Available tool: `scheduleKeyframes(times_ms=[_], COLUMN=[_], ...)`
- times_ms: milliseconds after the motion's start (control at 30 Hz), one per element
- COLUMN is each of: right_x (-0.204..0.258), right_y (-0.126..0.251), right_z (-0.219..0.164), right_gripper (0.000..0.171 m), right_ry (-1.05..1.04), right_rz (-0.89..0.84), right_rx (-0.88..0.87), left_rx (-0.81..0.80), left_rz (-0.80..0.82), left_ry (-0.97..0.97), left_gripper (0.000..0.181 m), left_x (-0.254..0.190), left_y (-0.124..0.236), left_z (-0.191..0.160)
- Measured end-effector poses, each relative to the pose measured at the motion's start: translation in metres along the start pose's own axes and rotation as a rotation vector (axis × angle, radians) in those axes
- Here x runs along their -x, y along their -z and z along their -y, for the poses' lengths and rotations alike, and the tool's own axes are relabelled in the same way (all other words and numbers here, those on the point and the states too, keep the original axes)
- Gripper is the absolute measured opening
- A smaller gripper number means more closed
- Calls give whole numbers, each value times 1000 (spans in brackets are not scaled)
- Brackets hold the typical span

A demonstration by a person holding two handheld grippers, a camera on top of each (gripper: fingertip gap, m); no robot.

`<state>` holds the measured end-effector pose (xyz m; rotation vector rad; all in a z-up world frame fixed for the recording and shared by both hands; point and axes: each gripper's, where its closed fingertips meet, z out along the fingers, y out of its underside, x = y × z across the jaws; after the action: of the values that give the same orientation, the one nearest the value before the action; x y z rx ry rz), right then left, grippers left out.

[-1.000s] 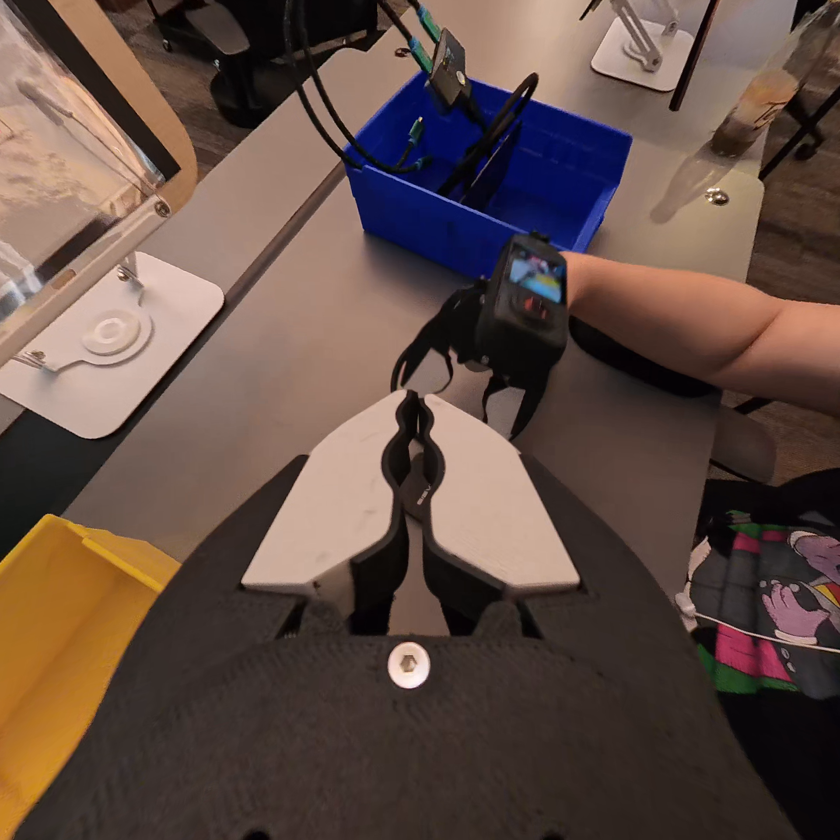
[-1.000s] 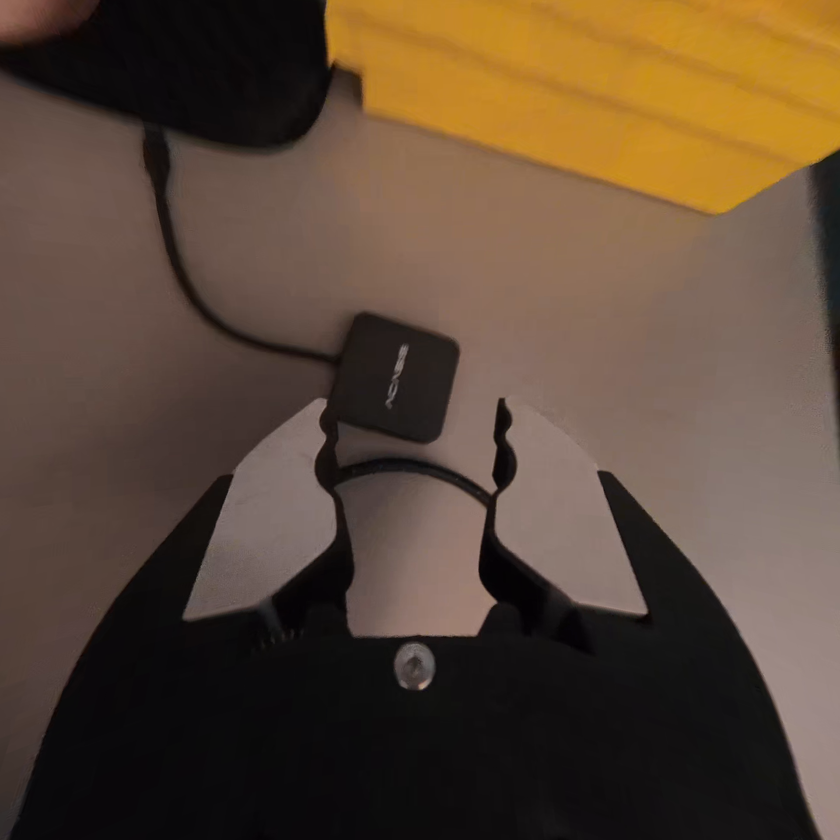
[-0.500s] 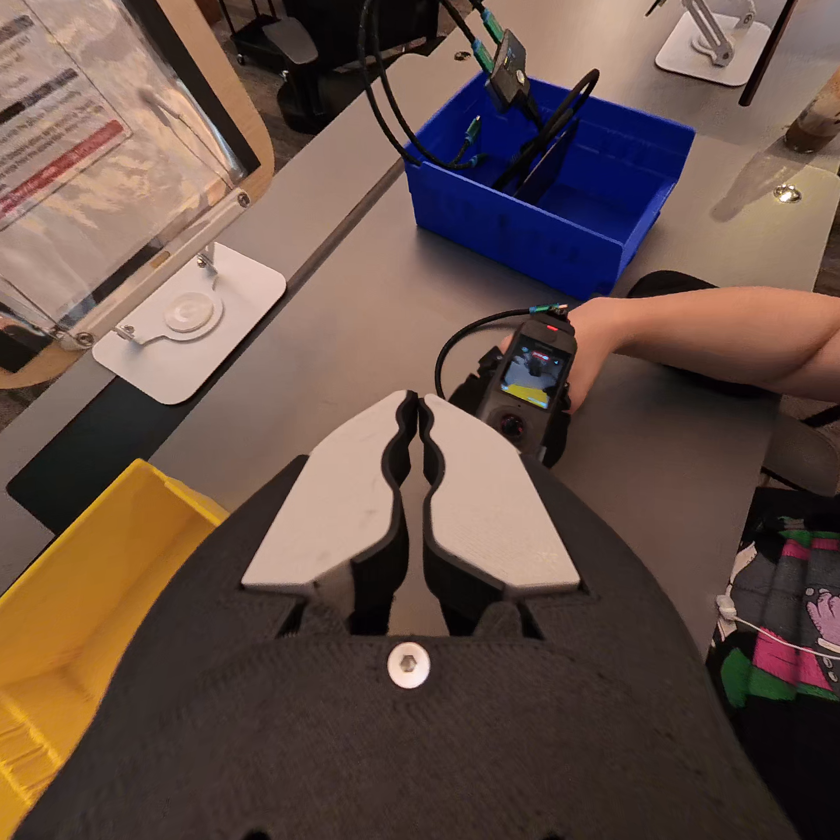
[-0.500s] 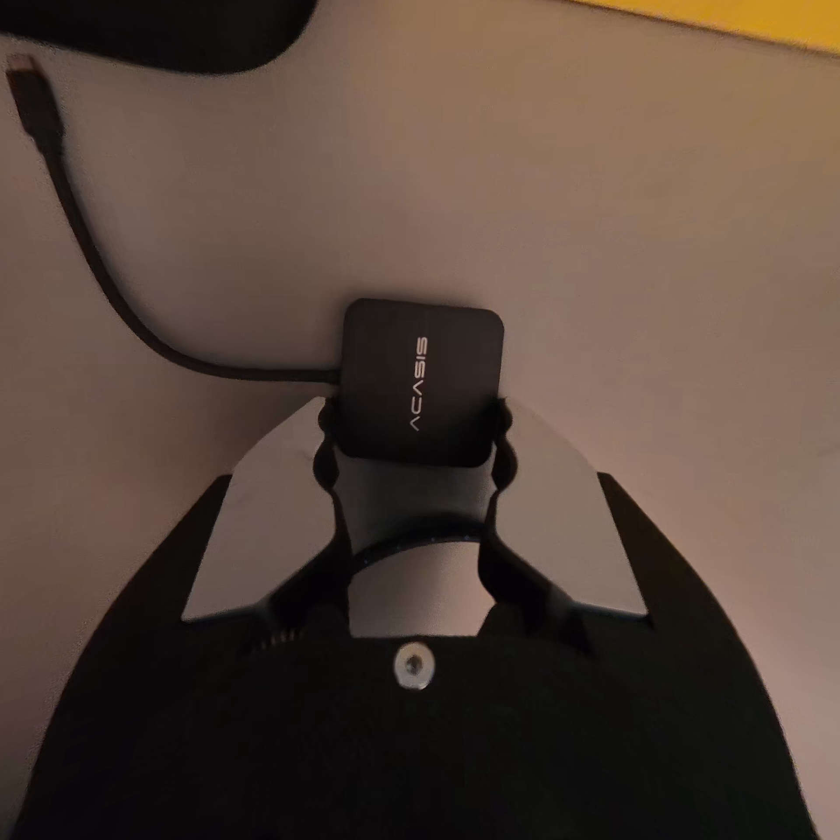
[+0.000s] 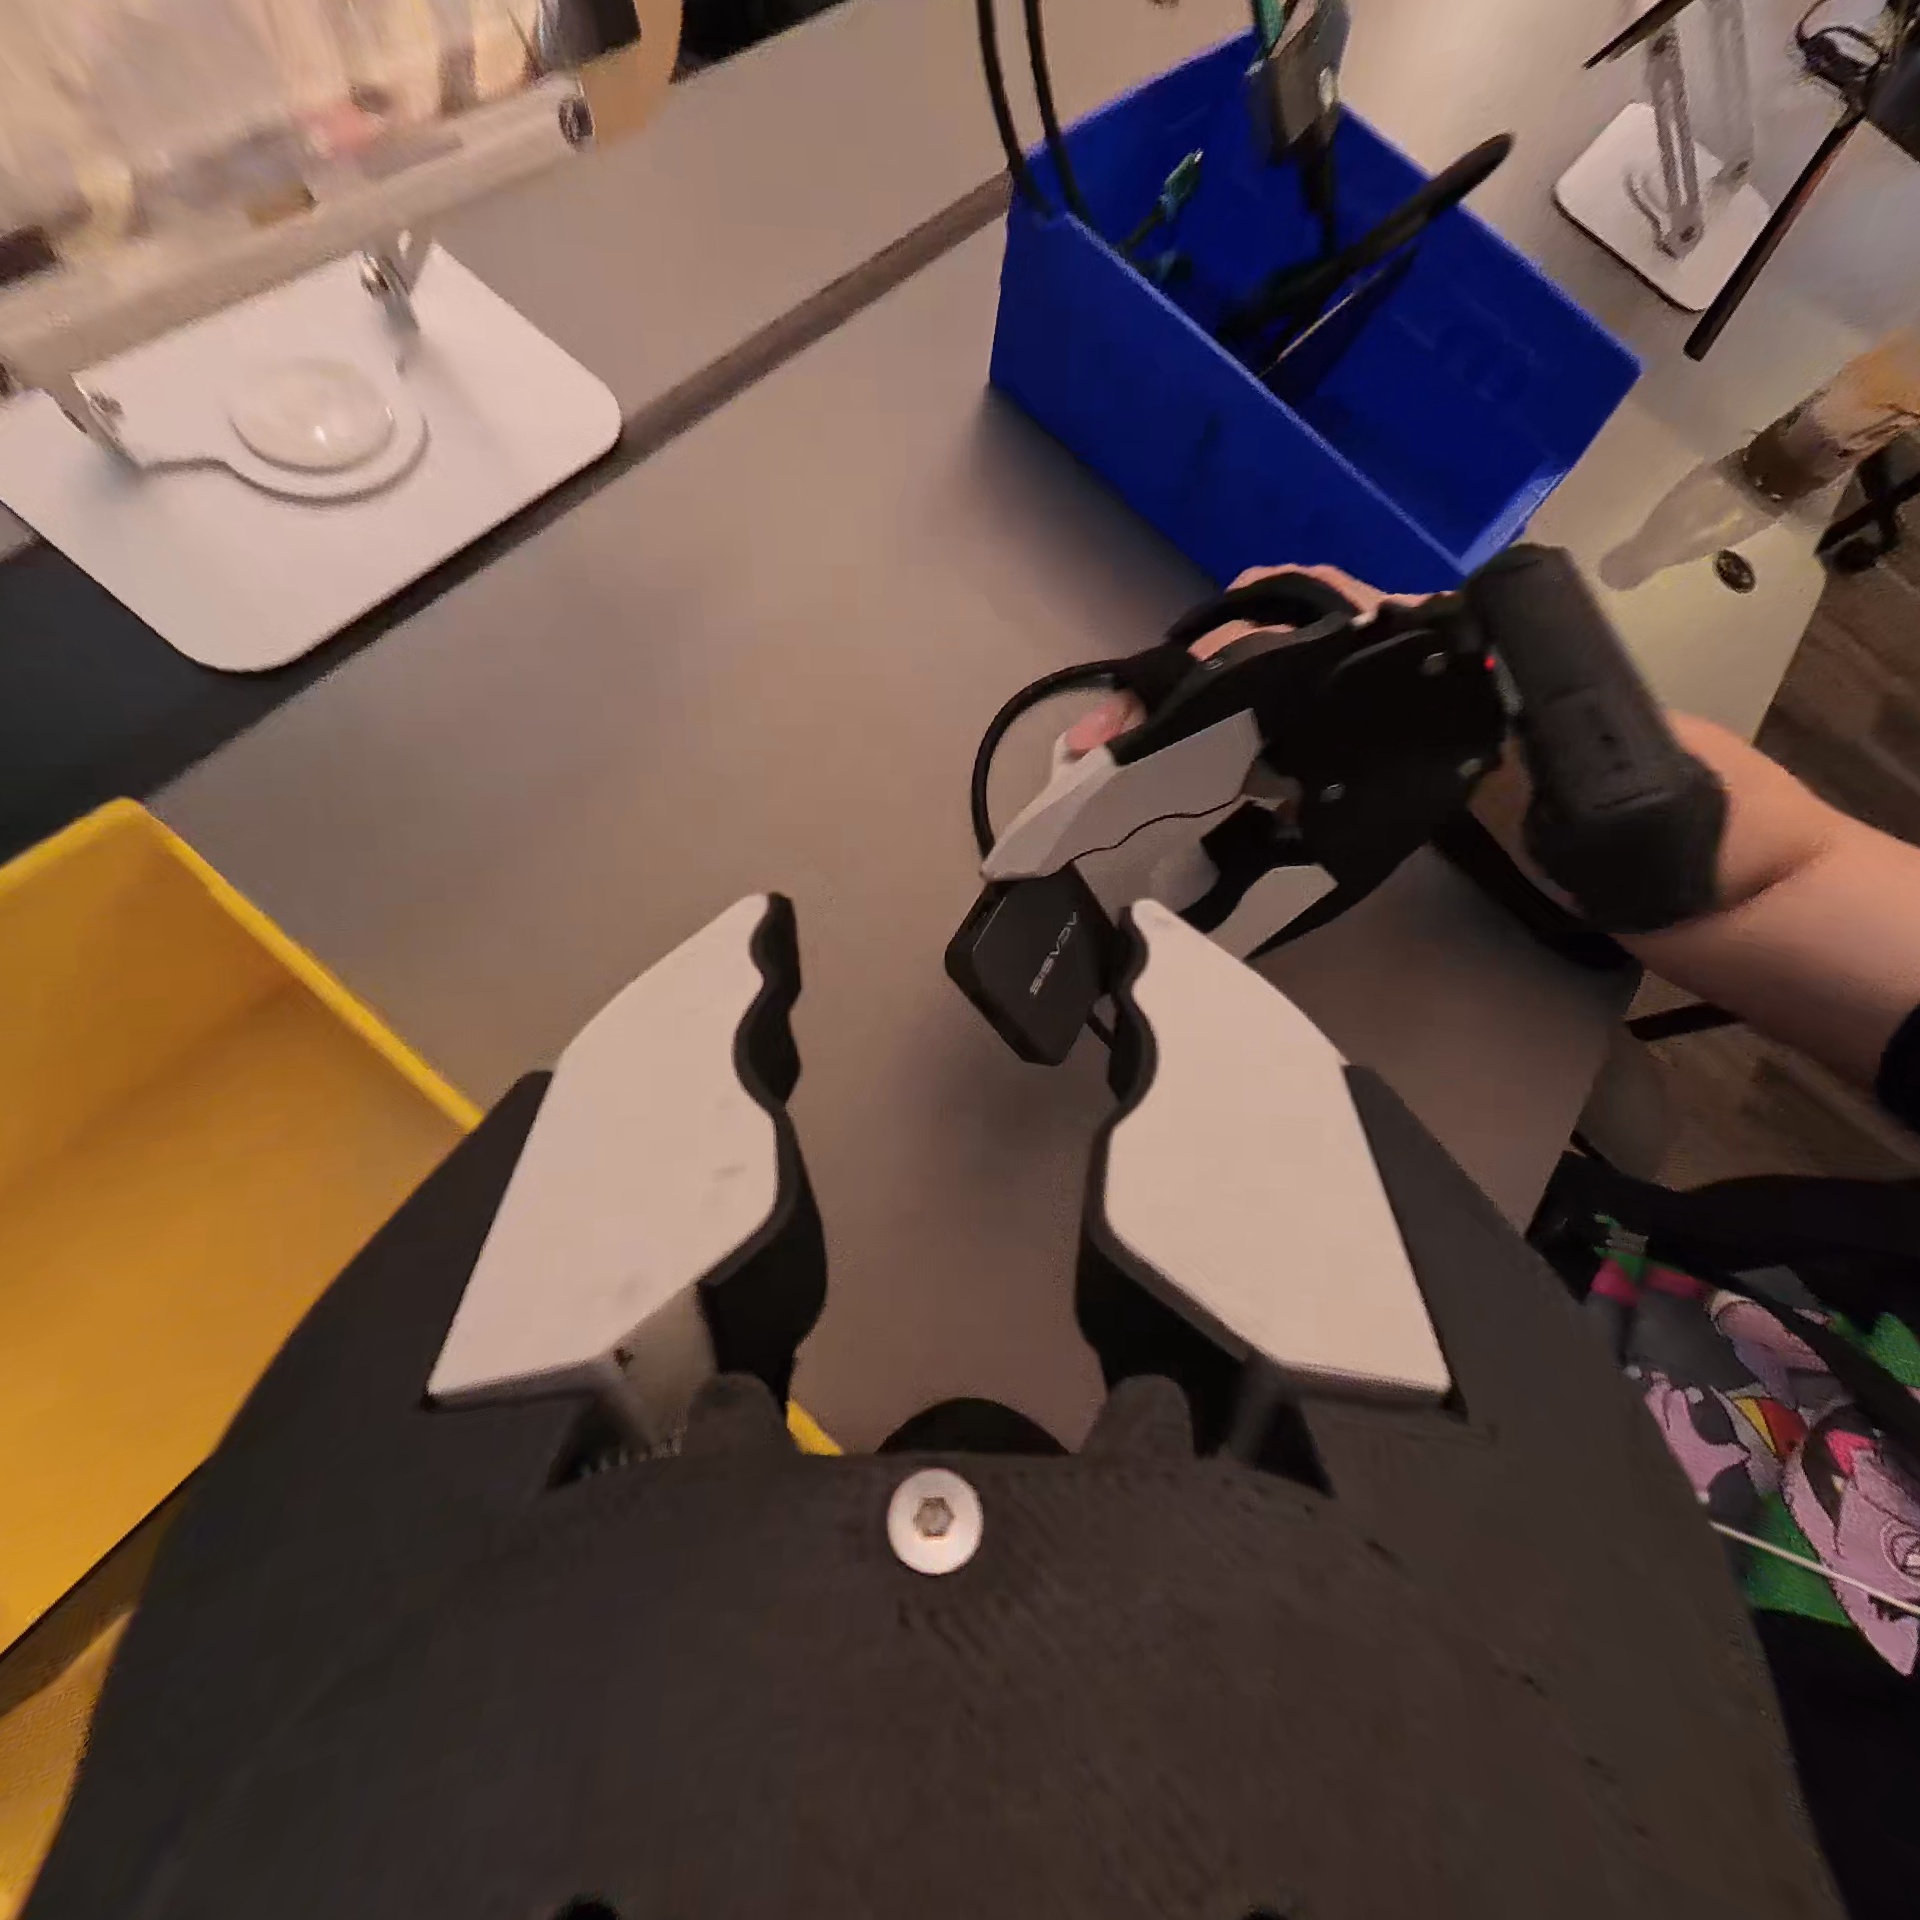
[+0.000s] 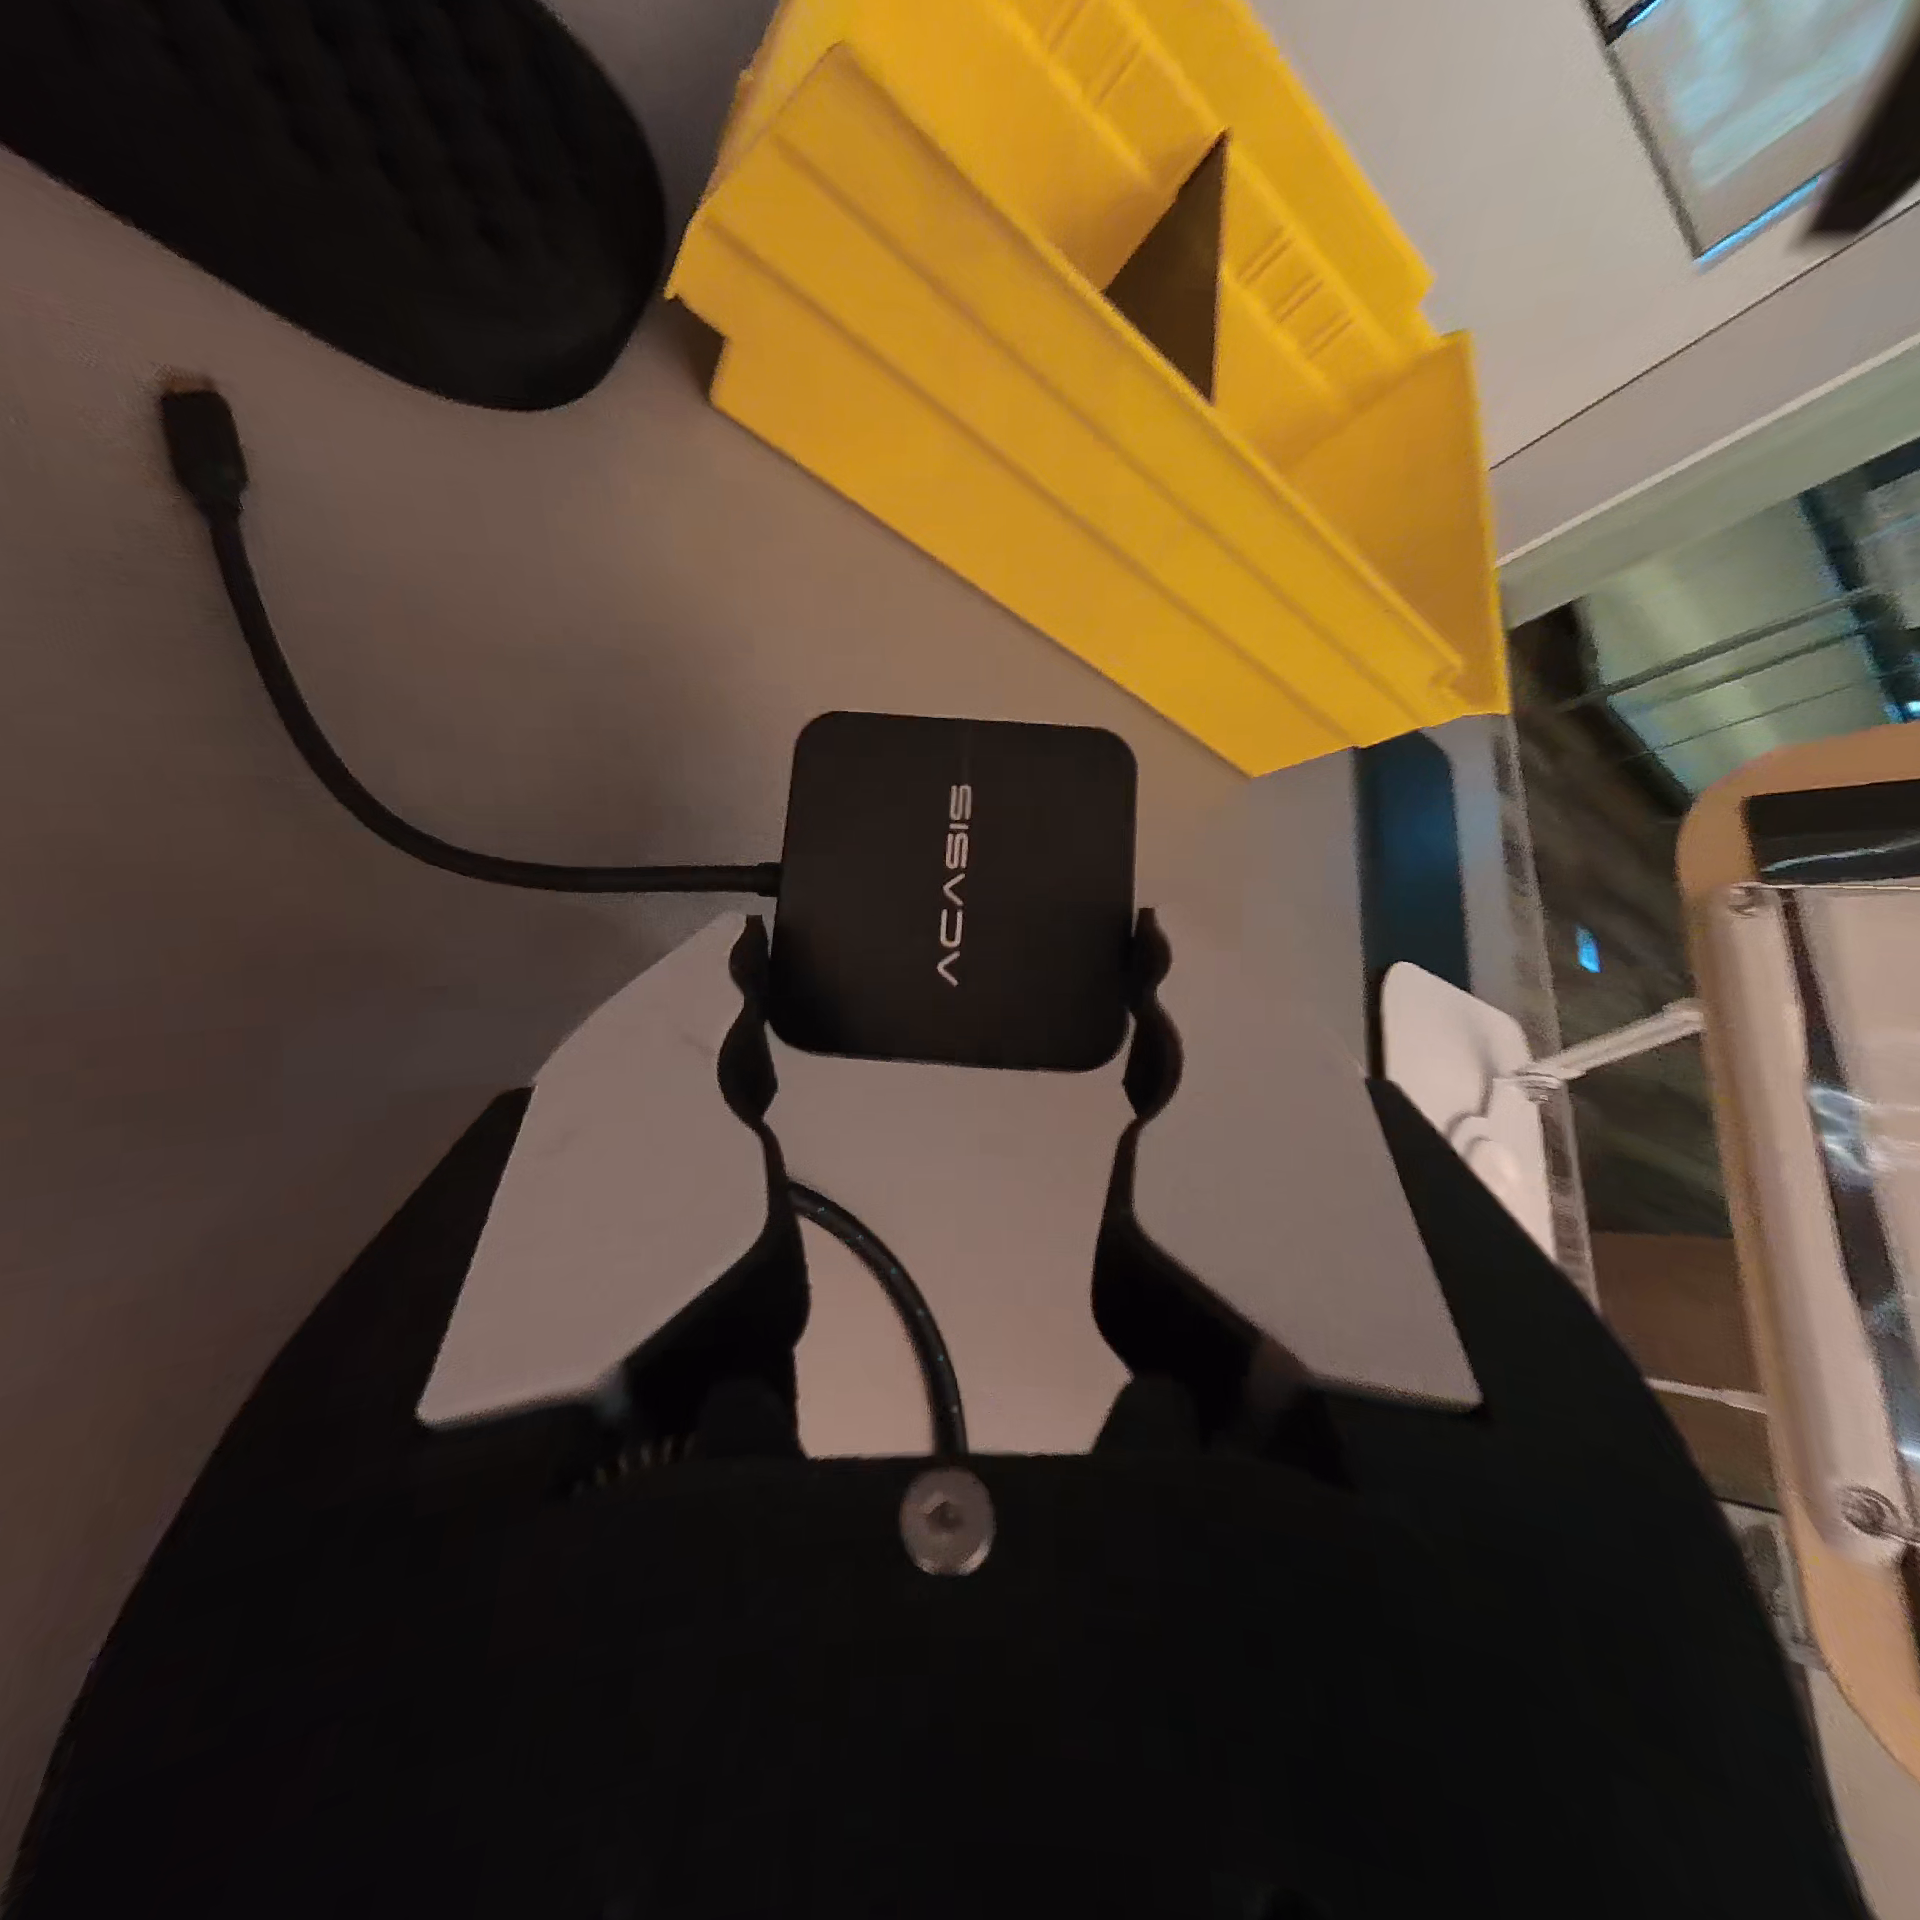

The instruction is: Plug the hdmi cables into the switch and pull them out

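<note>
While right gripper (image 6: 951, 971) clamps the switch (image 6: 956, 888) (white lettering), left gripper (image 5: 961, 977) gapes.

smooth grey tabletop (image 5: 644, 665) | white flat stand base (image 5: 312, 457) at far left | brown wood-look floor (image 5: 1839, 665) at far right | warm, dim indoor light

switch (image 6: 951, 894) between right tongs (image 6: 948, 966), bin (image 6: 1091, 416) beyond it
</note>
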<state>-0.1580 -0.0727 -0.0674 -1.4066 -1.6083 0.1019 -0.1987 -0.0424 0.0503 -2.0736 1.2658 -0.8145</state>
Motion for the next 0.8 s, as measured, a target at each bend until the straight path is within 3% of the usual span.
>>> scheduleKeyframes(times_ms=[233, 400, 500, 567, 600, 667, 800], right_x=[-11, -18, -28, -36, -38, -39, -37], right_y=[5, 7, 10, 10, 10, 12, 26], right_z=[-4, -9, -15, -27, -31, -37, -35], right_gripper=[67, 67, 67, 67, 67, 66, 62], right_ry=[52, 92, 100, 80, 79, 47, -62], right_rz=[-79, -138, -202, -240, -247, -242, -155], right_rx=[20, 35, 44, 91, 99, 105, 90], left_rx=[258, 403, 451, 486, 485, 474, 461], left_rz=[-94, -264, -389, -432, -429, -395, -97], left_ry=[22, 80, 100, 98, 85, 44, -198], left_gripper=[59, 57, 48, 28, 14, 14, 13], left_x=[4, -8, -19, -22, -21, -17, 9], left_y=[-69, -106, -116, -120, -123, -129, -129], left_z=[-30, -51, -60, -65, -65, -61, -52])
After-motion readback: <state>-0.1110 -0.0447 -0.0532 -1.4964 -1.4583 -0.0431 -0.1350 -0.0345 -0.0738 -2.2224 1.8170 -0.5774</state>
